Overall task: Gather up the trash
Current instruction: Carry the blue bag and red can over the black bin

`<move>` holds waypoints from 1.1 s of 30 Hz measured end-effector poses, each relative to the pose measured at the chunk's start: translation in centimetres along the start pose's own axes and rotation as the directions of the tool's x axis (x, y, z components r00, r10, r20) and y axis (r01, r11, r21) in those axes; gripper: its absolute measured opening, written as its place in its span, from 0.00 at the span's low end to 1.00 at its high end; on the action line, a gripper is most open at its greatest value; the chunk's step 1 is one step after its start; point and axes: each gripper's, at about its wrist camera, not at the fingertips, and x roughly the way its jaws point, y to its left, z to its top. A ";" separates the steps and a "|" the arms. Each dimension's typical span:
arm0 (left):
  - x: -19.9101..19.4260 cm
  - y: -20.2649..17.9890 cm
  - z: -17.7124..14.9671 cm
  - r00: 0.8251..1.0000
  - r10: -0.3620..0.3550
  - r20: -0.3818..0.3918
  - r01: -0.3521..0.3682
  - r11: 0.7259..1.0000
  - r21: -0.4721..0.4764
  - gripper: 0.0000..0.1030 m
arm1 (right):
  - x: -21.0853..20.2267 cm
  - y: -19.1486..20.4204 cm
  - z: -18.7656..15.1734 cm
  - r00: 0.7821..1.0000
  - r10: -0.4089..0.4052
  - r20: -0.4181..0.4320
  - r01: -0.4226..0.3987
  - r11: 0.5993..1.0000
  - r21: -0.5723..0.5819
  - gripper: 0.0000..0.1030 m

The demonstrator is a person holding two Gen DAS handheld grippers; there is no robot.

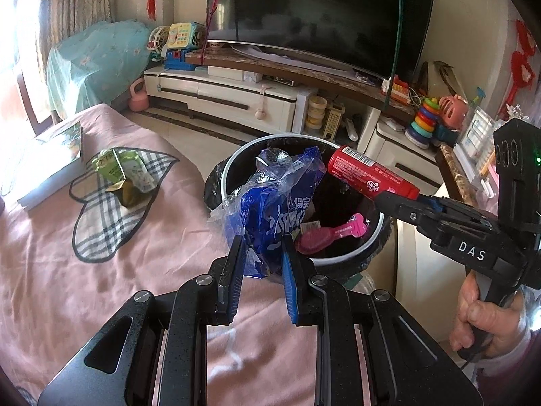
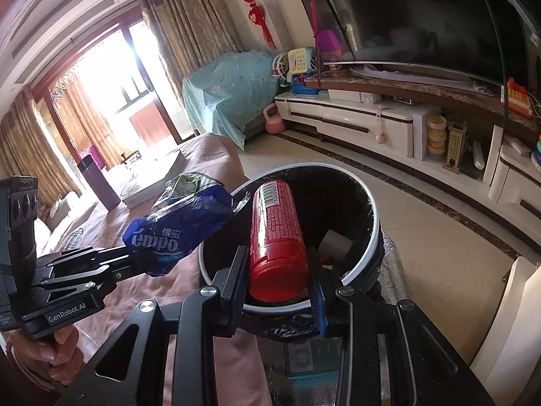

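Both tongs clench trash above the bin: left tongs a blue wrapper, right tongs a red can.

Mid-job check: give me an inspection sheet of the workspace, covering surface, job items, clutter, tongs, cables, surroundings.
Surface: pink cloth, wrinkled.
Job's things: blue wrapper and red can held over the black bin; pink item inside; green wrapper still on the checked mat.
Clutter: book, purple flask.
Grippers: left tongs shut on blue wrapper; right tongs shut on red can.
Cables: nothing seen.
Surroundings: TV, white cabinet, toys.
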 end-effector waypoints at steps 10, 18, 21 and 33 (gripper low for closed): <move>1.3 -0.5 1.0 1.000 0.014 -0.012 -0.014 1.000 0.016 0.19 | 0.9 -0.8 0.6 1.000 -0.015 -0.015 0.015 1.000 0.002 0.32; 2.2 -1.0 1.4 0.999 0.022 -0.023 -0.022 0.999 0.030 0.19 | 1.4 -1.0 1.1 1.000 -0.021 -0.022 0.021 1.000 0.001 0.32; 2.4 -1.2 1.6 0.999 0.024 -0.028 -0.024 0.999 0.034 0.19 | 1.7 -1.1 1.4 0.999 -0.026 -0.029 0.026 1.000 -0.003 0.32; 3.1 -1.4 2.2 0.999 0.036 -0.035 -0.035 0.998 0.048 0.19 | 2.9 -1.6 2.1 0.998 -0.021 -0.055 0.022 1.000 0.011 0.32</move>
